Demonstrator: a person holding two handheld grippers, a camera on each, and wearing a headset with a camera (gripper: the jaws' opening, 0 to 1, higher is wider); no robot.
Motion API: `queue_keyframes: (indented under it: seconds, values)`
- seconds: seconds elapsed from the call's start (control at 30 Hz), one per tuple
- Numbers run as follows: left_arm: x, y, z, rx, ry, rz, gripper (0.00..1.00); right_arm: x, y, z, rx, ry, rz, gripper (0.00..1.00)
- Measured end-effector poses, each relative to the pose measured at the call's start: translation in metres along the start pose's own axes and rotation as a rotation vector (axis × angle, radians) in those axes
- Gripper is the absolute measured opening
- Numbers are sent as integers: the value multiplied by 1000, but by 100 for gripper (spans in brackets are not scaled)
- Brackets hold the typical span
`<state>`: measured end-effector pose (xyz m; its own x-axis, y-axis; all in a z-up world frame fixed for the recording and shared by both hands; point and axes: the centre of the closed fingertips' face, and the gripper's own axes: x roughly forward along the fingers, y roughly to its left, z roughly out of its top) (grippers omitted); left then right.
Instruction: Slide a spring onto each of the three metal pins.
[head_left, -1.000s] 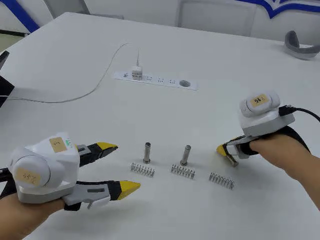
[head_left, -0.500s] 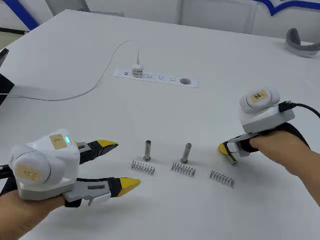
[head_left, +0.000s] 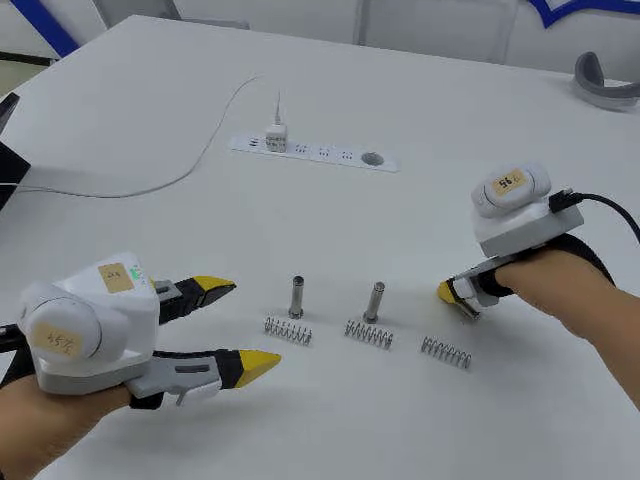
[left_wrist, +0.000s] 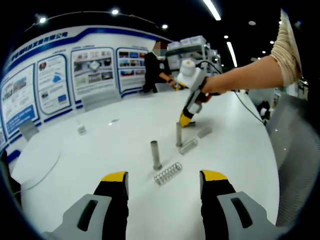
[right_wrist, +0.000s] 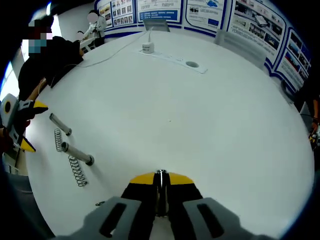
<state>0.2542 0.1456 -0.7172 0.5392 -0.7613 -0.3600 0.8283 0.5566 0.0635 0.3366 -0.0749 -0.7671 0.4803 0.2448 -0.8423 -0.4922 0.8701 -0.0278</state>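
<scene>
Where the right gripper (right_wrist: 160, 178) hangs over the right side of the table, its yellow-tipped jaws are closed on a metal pin (head_left: 467, 313). The pin sits slanted between them with its lower end close to the white tabletop (head_left: 420, 240); whether it touches the surface cannot be told. Just beside it, on the side nearer the person, the right-hand spring (head_left: 446, 352) lies flat on the table.

The left gripper (head_left: 237, 325), held low at the near left, has its jaws spread wide and empty, pointing toward the row of parts. Two more pins stand upright between the grippers: the left pin (head_left: 297, 297) and the middle pin (head_left: 375, 301), well apart from each other. A spring lies on its side just in front of each. The left spring (head_left: 288, 330) is near the foot of the left pin and the middle spring (head_left: 369, 334) near the foot of the middle pin, and neither is threaded on. All three springs lie in a loose row.

Farther back, a white power strip (head_left: 315, 155) lies across the table with a white plug (head_left: 276, 138) in it. A thin white cable (head_left: 100, 194) runs off to the left. A grey curved object (head_left: 600, 88) rests at the far right corner.
</scene>
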Motion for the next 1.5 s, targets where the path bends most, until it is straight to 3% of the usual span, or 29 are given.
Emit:
queue_keyframes:
  seconds: [0.3,0.67,0.9,1.23,1.5]
  values:
    - [-1,0,4,4,-6,2,58,-16,2,6,5,-48,-8,9]
    - [-1,-4,10,13,-18,0,58,-40,17,11,2,-126,8,8]
    - [-1,-6,12,14,-23,-2,58,-39,21,4,-11,-132,5,8]
    - [-3,-3,12,14,-23,0,58,-35,17,9,-18,-133,6,8]
    - [-4,-2,12,20,-20,-2,58,-40,21,10,-21,-158,5,8]
